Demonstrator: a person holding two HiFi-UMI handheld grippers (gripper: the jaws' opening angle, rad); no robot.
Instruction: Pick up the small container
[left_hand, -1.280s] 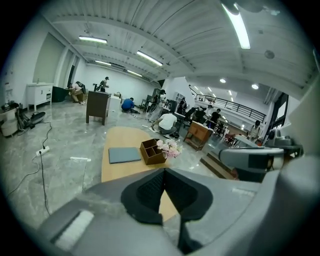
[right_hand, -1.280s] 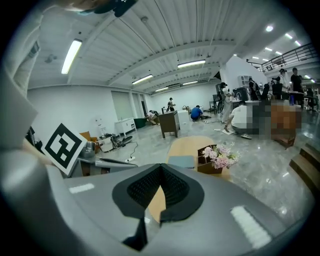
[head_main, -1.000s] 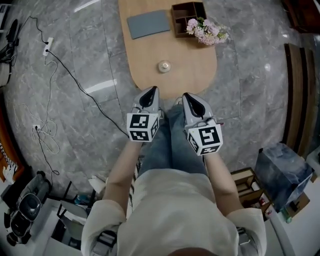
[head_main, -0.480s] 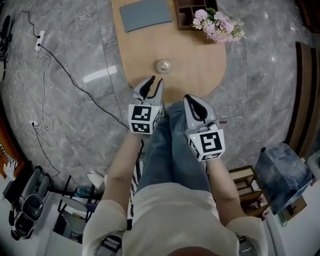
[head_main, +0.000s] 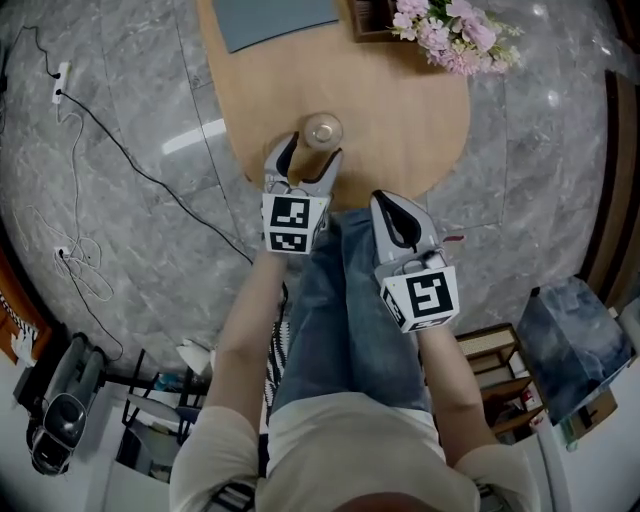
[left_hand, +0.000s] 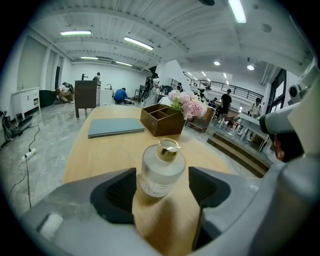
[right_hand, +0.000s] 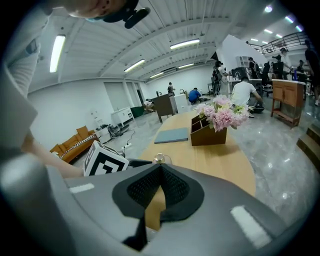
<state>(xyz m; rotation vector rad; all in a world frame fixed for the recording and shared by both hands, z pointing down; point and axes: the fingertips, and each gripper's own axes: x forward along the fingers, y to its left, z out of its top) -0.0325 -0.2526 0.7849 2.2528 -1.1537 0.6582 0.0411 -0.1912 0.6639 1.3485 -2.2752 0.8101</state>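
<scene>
The small container (left_hand: 161, 171) is a frosted glass bottle with a gold cap, standing upright near the front end of the oval wooden table (head_main: 400, 110). My left gripper (head_main: 304, 160) reaches over the table edge right in front of the bottle (head_main: 322, 131), its jaws opening. In the left gripper view the bottle stands just beyond and between the two pads (left_hand: 116, 192), untouched. My right gripper (head_main: 398, 212) hangs back over the person's lap, off the table, its pads (right_hand: 161, 194) pressed together on nothing. The bottle's cap (right_hand: 159, 159) peeks over those jaws.
A grey-blue pad (head_main: 272, 18) lies at the table's far left. A brown wooden organiser (left_hand: 162, 119) and pink flowers (head_main: 452, 32) stand at the far right. A black cable (head_main: 120, 150) trails over the marble floor on the left. Boxes and a wrapped bundle (head_main: 575, 340) sit at right.
The left gripper has moved forward over the table edge up to the bottle and its jaws have spread from shut to wide. The right gripper has stayed over the lap.
</scene>
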